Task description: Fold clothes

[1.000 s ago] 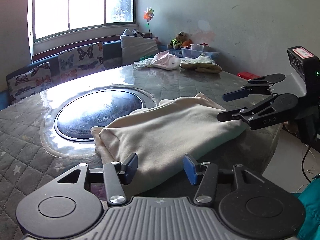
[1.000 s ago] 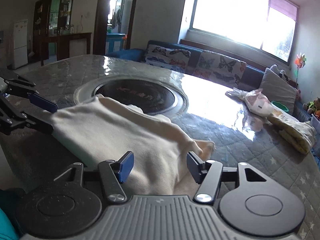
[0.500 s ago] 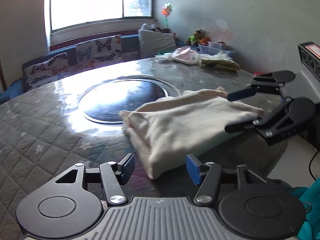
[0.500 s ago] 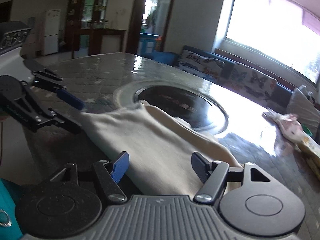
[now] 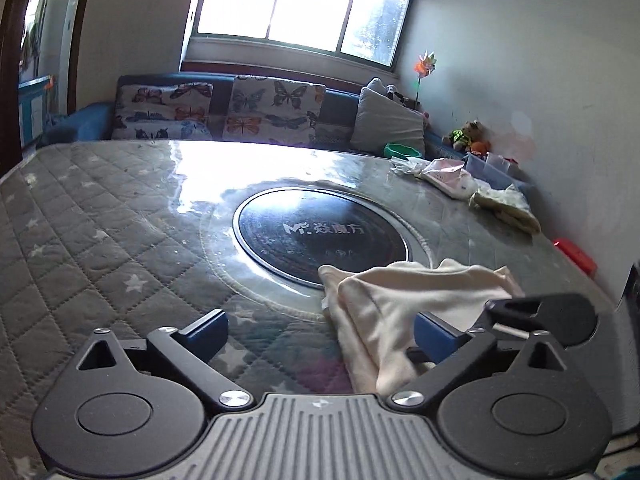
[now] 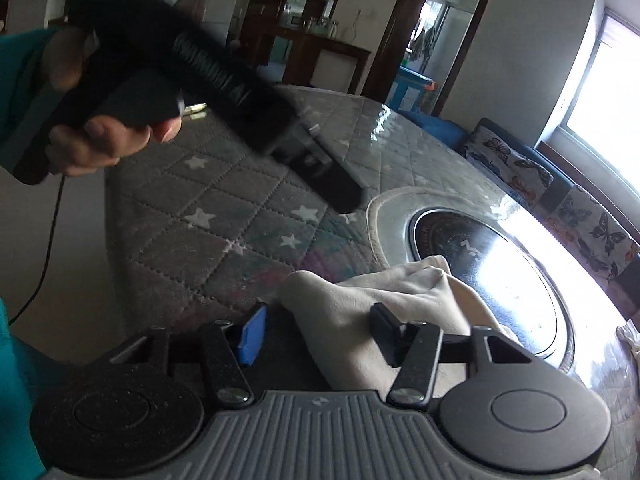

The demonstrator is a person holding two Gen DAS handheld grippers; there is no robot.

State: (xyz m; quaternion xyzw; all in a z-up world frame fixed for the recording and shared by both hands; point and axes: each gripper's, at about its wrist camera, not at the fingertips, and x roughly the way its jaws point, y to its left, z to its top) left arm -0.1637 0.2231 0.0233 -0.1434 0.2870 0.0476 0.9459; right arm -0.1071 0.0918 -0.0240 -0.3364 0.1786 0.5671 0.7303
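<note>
On a quilted, star-patterned table (image 5: 100, 216) with a dark round inset (image 5: 320, 236) at its centre, a cream garment (image 5: 400, 300) lies bunched near the closer edge, partly overlapping the inset's rim. The left gripper (image 5: 316, 332) hangs low over the table with its blue-padded fingers (image 5: 204, 330) spread wide, the garment's folded corner lying toward the right-hand finger rather than squarely between the two. The right gripper (image 6: 316, 332) also stands wide apart, one dark finger (image 6: 386, 330) resting against the cloth (image 6: 384, 304), gripping nothing. The person's left hand (image 6: 100, 136), blurred, crosses above the table in the right wrist view. The fold looks loose and uneven. A closing pinch from this offset could catch only the top layer, so lifting would peel the bundle open; the glossy table cover might also let the whole pile slide toward the edge instead of yielding a clean crease.
</note>
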